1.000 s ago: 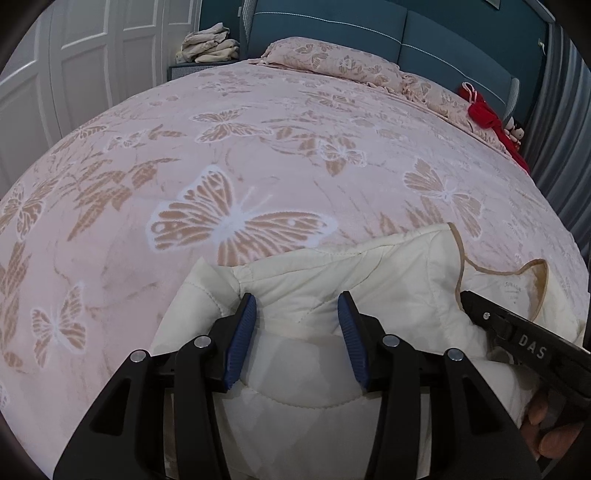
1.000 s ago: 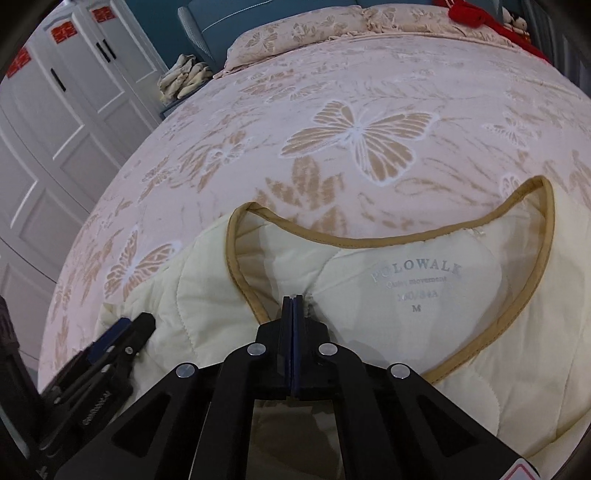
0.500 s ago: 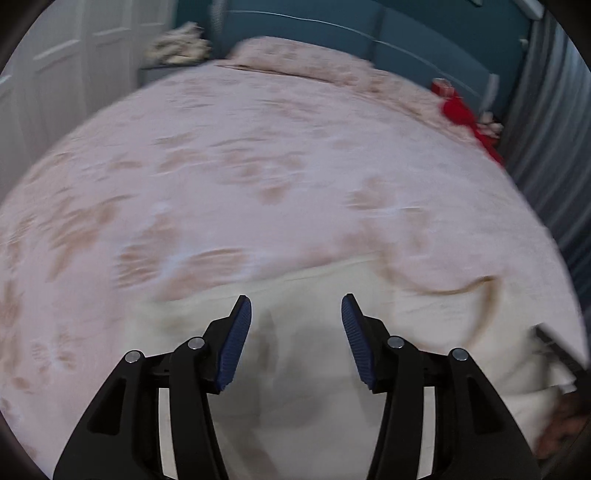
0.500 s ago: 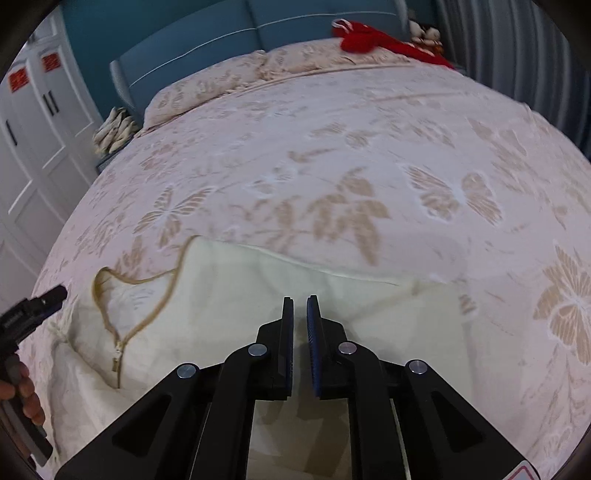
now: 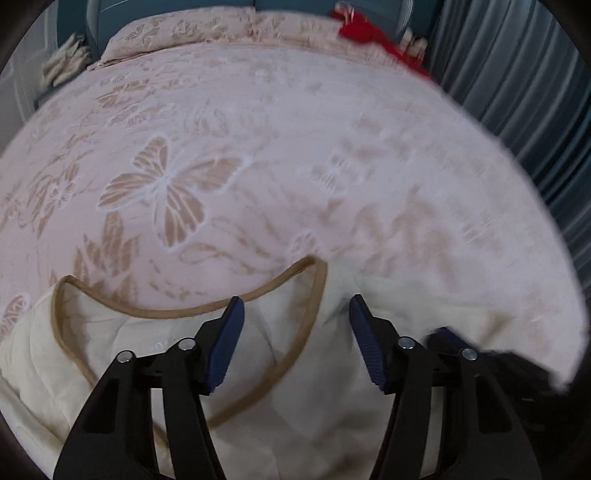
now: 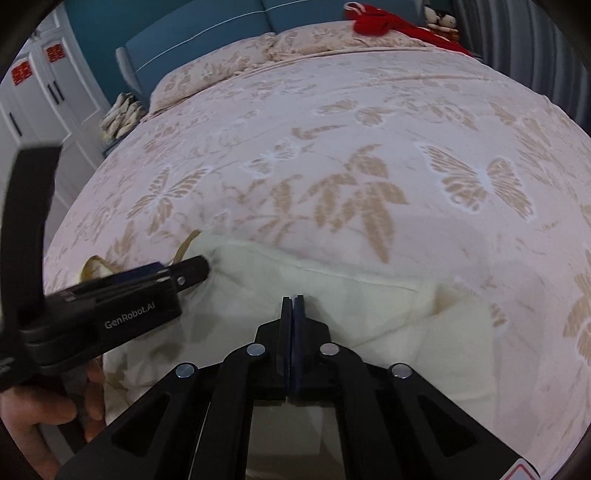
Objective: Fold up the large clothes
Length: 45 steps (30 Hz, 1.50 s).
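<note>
A cream quilted jacket (image 5: 314,406) lies spread at the near edge of the bed, its neckline edged in tan trim (image 5: 166,314). My left gripper (image 5: 295,299) hovers over the right side of that neckline. Its jaws are opening, the blue pads (image 5: 225,343) stand apart, and they press on nothing. From the right wrist view, the left gripper (image 6: 195,267) reaches in from the left toward the trim (image 6: 184,243). My right gripper (image 6: 293,299) is shut over the jacket (image 6: 369,306) with nothing seen between its pads.
The pink butterfly bedspread (image 6: 332,166) stretches away to pillows (image 6: 221,70) and a blue headboard (image 6: 207,40). A red garment (image 6: 388,22) lies at the far right. White wardrobe doors (image 6: 37,92) and folded cloths (image 6: 122,114) stand left, grey curtains (image 5: 517,92) right. A hand (image 6: 33,410) holds the left gripper.
My left gripper has swept right from the jacket's shoulder to the neckline, its jaws wider. The right gripper left the collar label, moved right over plain fabric, parted slightly, then shut again.
</note>
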Each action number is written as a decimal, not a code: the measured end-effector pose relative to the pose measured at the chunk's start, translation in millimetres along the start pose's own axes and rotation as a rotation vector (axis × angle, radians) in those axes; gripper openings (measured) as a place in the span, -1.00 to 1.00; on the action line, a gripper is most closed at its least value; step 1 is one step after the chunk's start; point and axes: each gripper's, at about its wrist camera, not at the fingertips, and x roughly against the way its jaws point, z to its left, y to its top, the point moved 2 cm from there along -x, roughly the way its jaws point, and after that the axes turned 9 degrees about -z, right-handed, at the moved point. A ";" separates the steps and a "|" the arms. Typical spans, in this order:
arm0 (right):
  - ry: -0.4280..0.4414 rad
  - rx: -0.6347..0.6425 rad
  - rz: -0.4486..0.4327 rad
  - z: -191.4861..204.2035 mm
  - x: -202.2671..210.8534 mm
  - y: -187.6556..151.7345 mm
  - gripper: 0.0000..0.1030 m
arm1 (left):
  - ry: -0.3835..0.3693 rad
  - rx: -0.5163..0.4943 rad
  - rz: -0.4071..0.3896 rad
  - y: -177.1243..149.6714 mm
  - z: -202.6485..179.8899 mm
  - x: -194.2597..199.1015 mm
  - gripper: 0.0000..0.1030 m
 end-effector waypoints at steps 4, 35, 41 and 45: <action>-0.041 -0.104 -0.022 -37.4 9.0 -0.3 -1.00 | 0.021 0.018 -0.052 -9.5 5.3 -5.3 0.10; -0.114 0.115 -0.150 26.7 37.5 8.2 -0.83 | 0.078 0.271 -0.246 -11.8 79.0 53.0 0.04; 0.083 0.229 -0.042 121.4 10.4 -1.5 -0.83 | 0.255 0.141 -0.223 -12.3 130.8 78.5 0.04; 0.055 0.231 0.044 129.1 -31.2 -23.0 -0.90 | 0.245 0.175 -0.131 -29.0 155.9 53.3 0.03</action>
